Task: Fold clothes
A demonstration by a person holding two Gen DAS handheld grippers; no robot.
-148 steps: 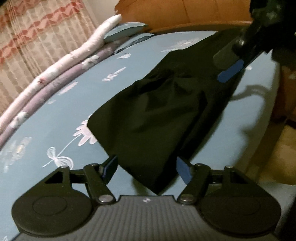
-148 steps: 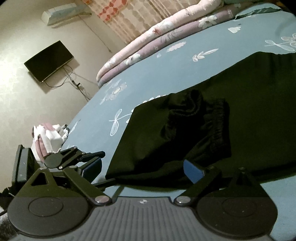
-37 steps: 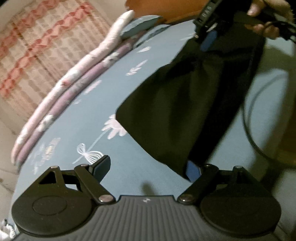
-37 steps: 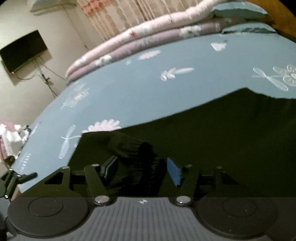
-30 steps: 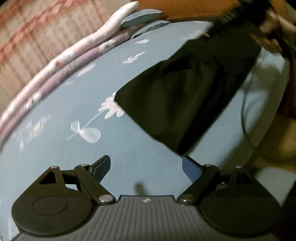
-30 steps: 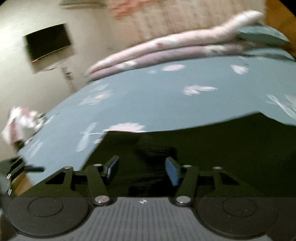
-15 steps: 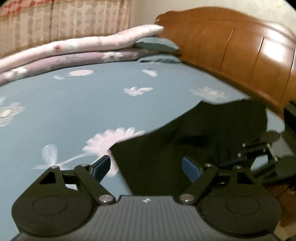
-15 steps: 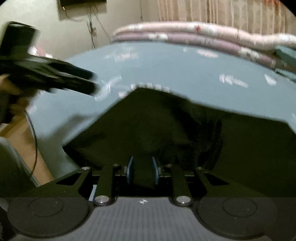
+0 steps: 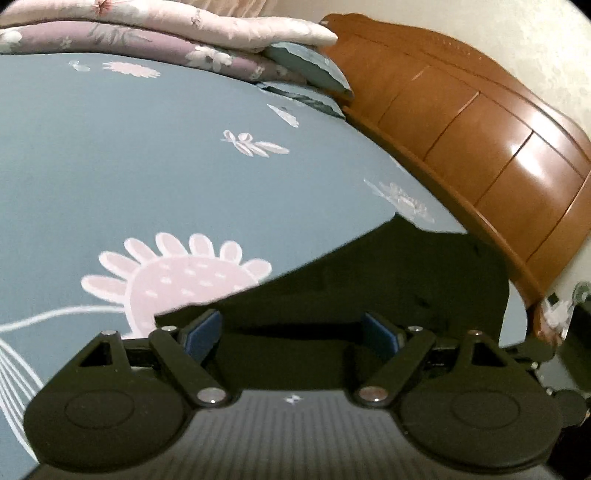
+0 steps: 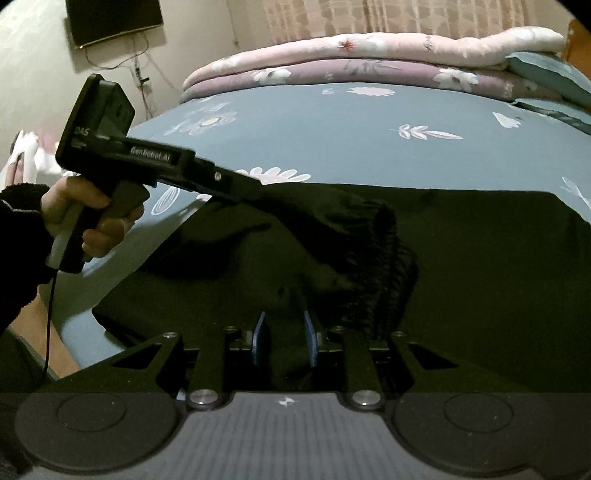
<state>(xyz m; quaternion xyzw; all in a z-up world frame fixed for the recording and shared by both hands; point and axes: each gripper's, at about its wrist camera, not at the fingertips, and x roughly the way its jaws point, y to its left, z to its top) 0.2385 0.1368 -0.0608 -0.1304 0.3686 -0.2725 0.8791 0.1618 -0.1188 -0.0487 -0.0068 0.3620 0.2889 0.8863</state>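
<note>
The black garment point(image 10: 461, 266) is lying flat on the blue bedsheet point(image 10: 332, 125) — long axis running left-right across the right wrist view. The right gripper point(image 10: 283, 338) is pinching its near edge; the left gripper point(image 9: 291, 330) is hovering spread wide over a corner.

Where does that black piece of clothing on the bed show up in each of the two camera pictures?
Left wrist view: the black garment fills the lower right, reaching between the open left gripper.
Right wrist view: it spreads across the middle and lower frame, pinched by the right gripper.
Shared landmark: the pink and purple folded quilts at the bed's far edge.
</note>
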